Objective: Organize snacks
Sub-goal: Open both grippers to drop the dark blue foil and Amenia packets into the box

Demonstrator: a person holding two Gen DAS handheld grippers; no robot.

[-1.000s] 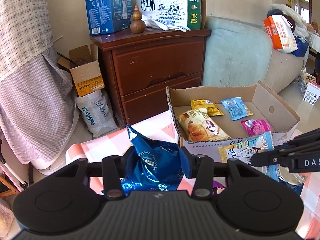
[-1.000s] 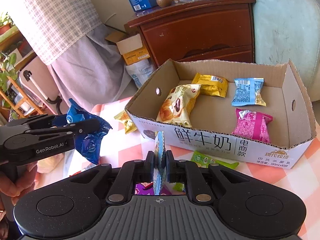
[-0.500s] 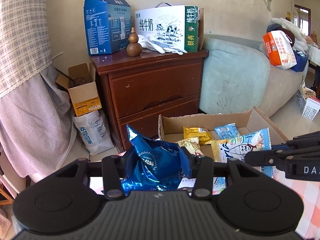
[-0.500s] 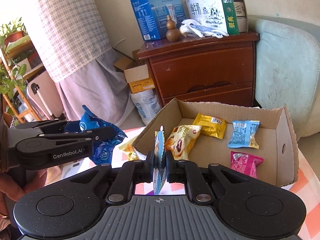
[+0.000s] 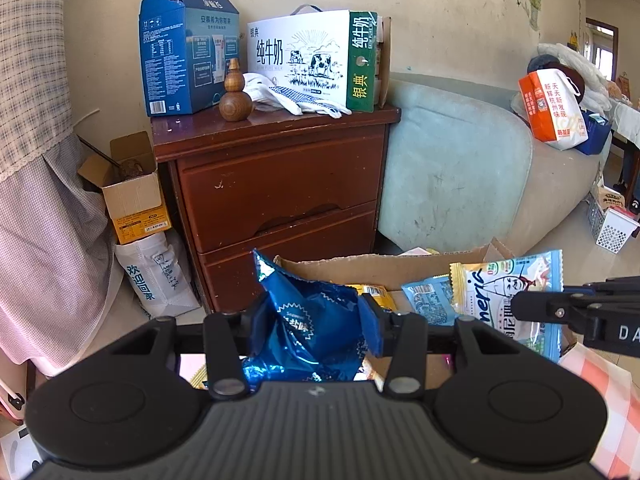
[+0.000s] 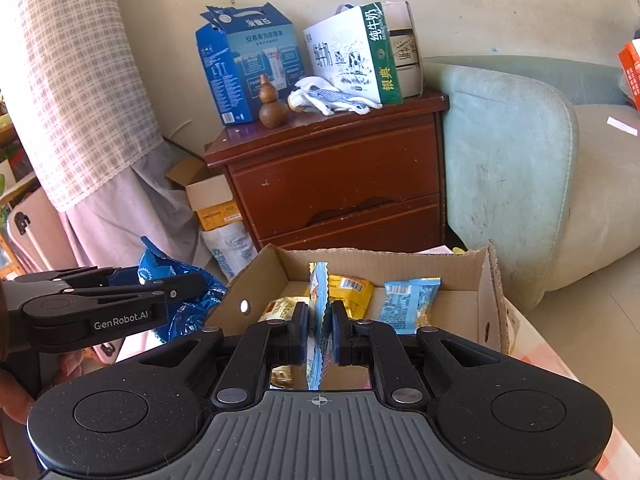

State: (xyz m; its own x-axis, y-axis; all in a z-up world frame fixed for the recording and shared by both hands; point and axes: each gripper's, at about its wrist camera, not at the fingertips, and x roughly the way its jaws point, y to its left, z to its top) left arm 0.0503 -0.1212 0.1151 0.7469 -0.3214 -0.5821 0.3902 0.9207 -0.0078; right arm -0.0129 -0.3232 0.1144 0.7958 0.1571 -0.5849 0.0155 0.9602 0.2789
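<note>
While the left gripper [image 5: 316, 320] pinches the crinkled blue bag [image 5: 312, 332] and the right gripper [image 6: 320, 330] clamps a thin packet [image 6: 318, 320] edge-on above the cardboard box [image 6: 490, 300], either slick wrapper might slip out and miss it.

Left wrist view: sits on the left gripper [image 5: 314, 326], looking forward along its fingers; gripper body fills the lower frame, very near.
Left view facing: toward the wooden cabinet [image 5: 276, 184] at centre, sofa [image 5: 452, 172] at right.
Right wrist view: sits on the right gripper [image 6: 320, 330], looking forward likewise, body across the lower frame.
Right view facing: cabinet [image 6: 340, 184] at centre, sofa [image 6: 508, 160] at right, seen from further right.
Shared: cabinet, sofa, cardboard box [image 5: 384, 268] [image 6: 490, 300] at lower centre.
Cross-sight: right gripper [image 5: 516, 306] enters the left view at lower right; left gripper [image 6: 196, 280] enters the right view at lower left.
</note>
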